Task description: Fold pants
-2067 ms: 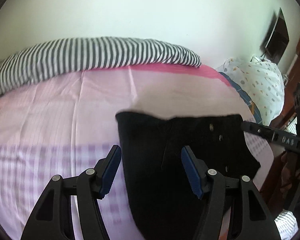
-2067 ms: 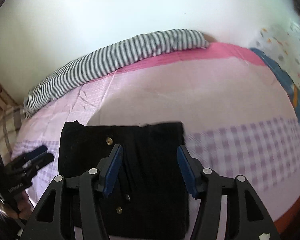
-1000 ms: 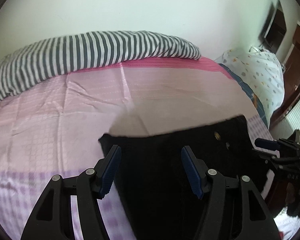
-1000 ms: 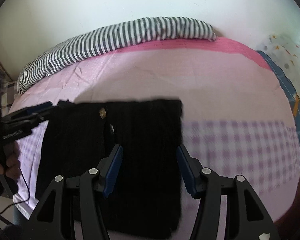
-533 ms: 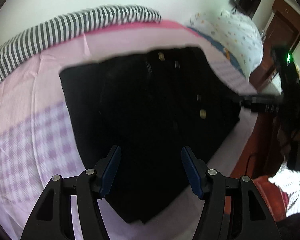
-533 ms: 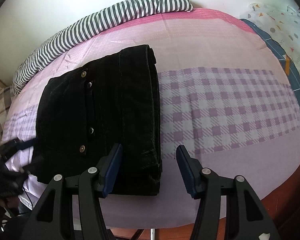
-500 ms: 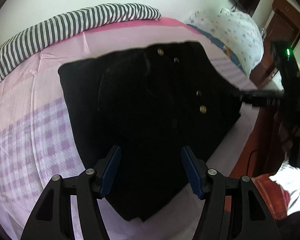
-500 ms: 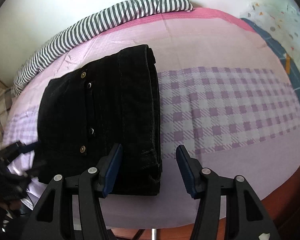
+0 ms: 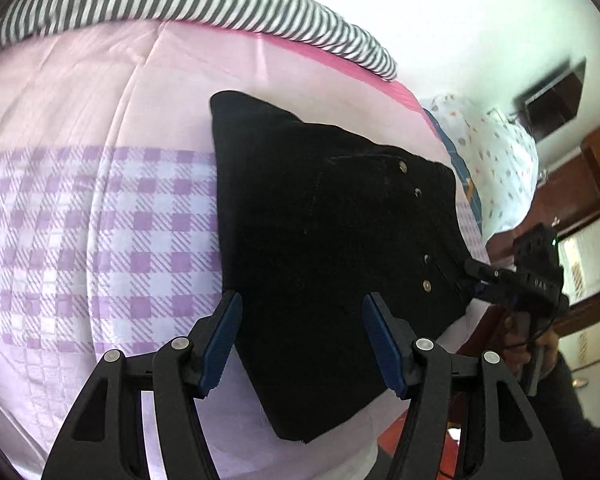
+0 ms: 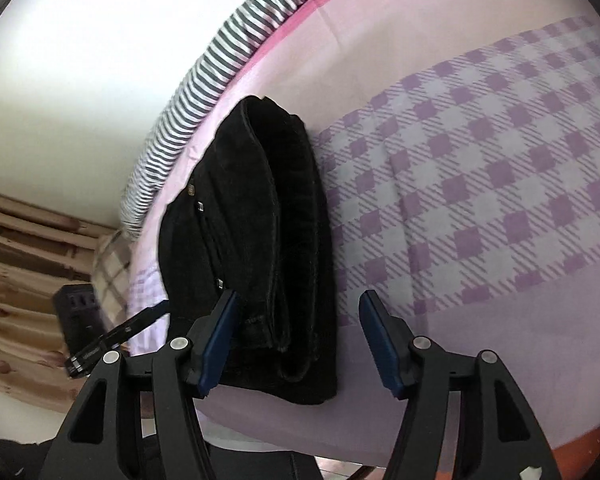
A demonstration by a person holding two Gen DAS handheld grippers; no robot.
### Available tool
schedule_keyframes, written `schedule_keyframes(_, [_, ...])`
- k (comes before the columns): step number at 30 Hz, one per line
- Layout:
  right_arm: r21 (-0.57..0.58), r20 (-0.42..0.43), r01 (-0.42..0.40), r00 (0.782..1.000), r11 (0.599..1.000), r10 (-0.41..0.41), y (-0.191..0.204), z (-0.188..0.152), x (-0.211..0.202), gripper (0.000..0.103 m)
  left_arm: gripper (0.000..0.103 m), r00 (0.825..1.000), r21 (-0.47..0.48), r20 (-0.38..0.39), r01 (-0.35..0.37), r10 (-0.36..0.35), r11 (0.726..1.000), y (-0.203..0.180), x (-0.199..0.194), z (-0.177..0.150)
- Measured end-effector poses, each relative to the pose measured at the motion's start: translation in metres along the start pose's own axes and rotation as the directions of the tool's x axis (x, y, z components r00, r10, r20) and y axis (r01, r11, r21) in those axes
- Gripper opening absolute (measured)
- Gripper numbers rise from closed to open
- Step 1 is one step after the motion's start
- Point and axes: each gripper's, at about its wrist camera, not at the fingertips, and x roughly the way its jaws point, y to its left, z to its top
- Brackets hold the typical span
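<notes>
The black pants (image 9: 332, 240) lie folded in a thick stack on the bed, rivets showing near their right side. My left gripper (image 9: 302, 304) hovers open over their near edge, pads clear of the cloth. In the right wrist view the pants (image 10: 260, 232) show their layered folded edge. My right gripper (image 10: 298, 300) hangs over that end with its jaws opening; the stack's near corner lies below the gap and neither pad presses on it. Each gripper shows in the other's view: the right gripper (image 9: 516, 280) beside the pants' right edge, the left gripper (image 10: 112, 332) at their left edge.
The bed sheet (image 9: 100, 220) is pink with a purple check band, and its front edge (image 10: 460, 420) runs close below my grippers. A striped bolster (image 9: 180, 4) lines the wall. A dotted quilt (image 9: 496, 152) lies at the right. Wooden panelling (image 10: 20, 240) stands at the left.
The pants' upper edge, raised a second ago, has come down and the stack lies flat. Both wrist views have rolled and sunk toward its near end. The right jaws stand slightly wider.
</notes>
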Motion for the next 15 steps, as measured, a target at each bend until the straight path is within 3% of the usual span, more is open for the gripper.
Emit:
schedule_keyframes(10, [-0.067,-0.117,-0.070,0.991,0.995,0.062,0.010,0.018,0.016,0.060,0.063,1.000,-0.121,-0.010,0.010,-0.012,0.993,0.029,0.001,0.015])
schedule_keyframes(15, [-0.077,-0.133,-0.117,0.985,0.990,0.106,0.010,0.022,0.021,0.061,0.063,0.997,-0.109,-0.055,0.043,-0.049,0.993,0.026,0.016,0.020])
